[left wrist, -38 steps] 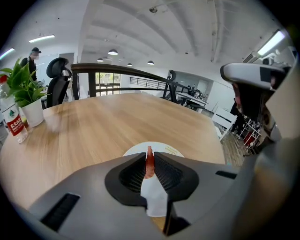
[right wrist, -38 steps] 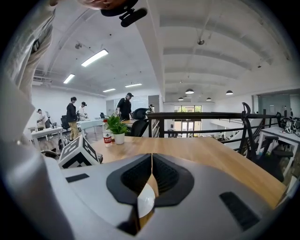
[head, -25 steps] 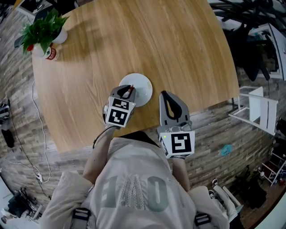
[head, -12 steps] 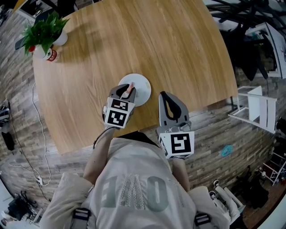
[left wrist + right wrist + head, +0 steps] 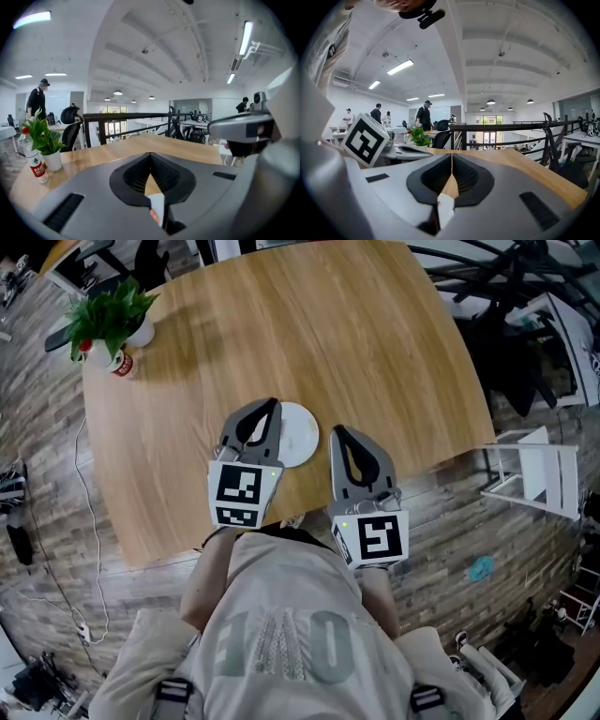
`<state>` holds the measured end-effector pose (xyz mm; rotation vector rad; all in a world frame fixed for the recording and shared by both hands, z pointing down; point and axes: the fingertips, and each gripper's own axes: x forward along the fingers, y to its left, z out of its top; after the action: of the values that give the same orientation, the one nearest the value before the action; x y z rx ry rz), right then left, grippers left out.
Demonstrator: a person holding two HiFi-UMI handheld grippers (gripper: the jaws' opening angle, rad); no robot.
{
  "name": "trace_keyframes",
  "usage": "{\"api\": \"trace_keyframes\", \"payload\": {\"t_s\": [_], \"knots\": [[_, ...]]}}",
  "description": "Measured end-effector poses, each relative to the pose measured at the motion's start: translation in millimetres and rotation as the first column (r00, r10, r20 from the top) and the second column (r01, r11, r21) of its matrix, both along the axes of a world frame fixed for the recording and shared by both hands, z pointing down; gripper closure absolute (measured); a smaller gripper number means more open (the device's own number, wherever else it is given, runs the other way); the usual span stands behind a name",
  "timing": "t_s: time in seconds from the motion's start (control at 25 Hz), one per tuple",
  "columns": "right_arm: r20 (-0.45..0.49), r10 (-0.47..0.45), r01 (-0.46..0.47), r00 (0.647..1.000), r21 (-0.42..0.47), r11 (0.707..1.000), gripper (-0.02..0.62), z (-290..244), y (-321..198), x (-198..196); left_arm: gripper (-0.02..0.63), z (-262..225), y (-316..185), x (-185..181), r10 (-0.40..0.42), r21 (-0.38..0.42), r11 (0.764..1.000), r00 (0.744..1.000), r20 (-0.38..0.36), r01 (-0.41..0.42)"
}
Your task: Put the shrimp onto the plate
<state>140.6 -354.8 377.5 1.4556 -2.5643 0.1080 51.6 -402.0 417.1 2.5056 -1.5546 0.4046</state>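
While both grippers hang by the table's (image 5: 375, 343) near edge, I note wide bare wood beyond them. The potted plant (image 5: 111, 315) sits well apart, at the far left corner. My left gripper (image 5: 271, 405) has its jaws pressed together and overlaps the plate's (image 5: 302, 435) left side. My right gripper (image 5: 340, 433), jaws likewise together, is just right of the plate. I can't make out the shrimp, and the plate is partly hidden.

Your right claw (image 5: 451, 164) shows its jaws pressed together with nothing between them. Past them the wooden tabletop (image 5: 520, 164) runs toward a dark railing (image 5: 511, 125). A marker cube (image 5: 367, 139) sits at left, with a potted plant (image 5: 420, 137) behind it and people (image 5: 424, 115) standing farther back.
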Motion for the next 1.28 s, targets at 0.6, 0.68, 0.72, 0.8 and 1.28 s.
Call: {"api": "trace_keyframes", "payload": {"t_s": [0.6,0.68,0.72,0.8,1.28], "knots": [[0.11,0.011,-0.032,0.994,0.197,0.98,0.577,-85,8,-1,0.597,-196,57,-31,0.006,0.467,0.879,0.977,-0.213,0.096],[0.106,0.008,-0.03,0.994,0.206,0.978,0.577,-86,9,-1,0.597,-200,60,-29,0.015,0.478,0.873,0.976,-0.216,0.093],[0.106,0.008,-0.03,0.994,0.208,0.978,0.577,-87,10,0,0.597,-202,61,-29,0.018,0.481,0.872,0.976,-0.218,0.091],[0.105,0.009,-0.032,0.994,0.211,0.977,0.577,-90,10,1,0.597,-205,62,-27,0.025,0.486,0.869,0.974,-0.224,0.089],[0.092,0.018,-0.038,0.996,0.22,0.975,0.577,-91,9,4,0.597,-206,58,-22,0.048,0.488,0.87,0.972,-0.229,0.071]]}}
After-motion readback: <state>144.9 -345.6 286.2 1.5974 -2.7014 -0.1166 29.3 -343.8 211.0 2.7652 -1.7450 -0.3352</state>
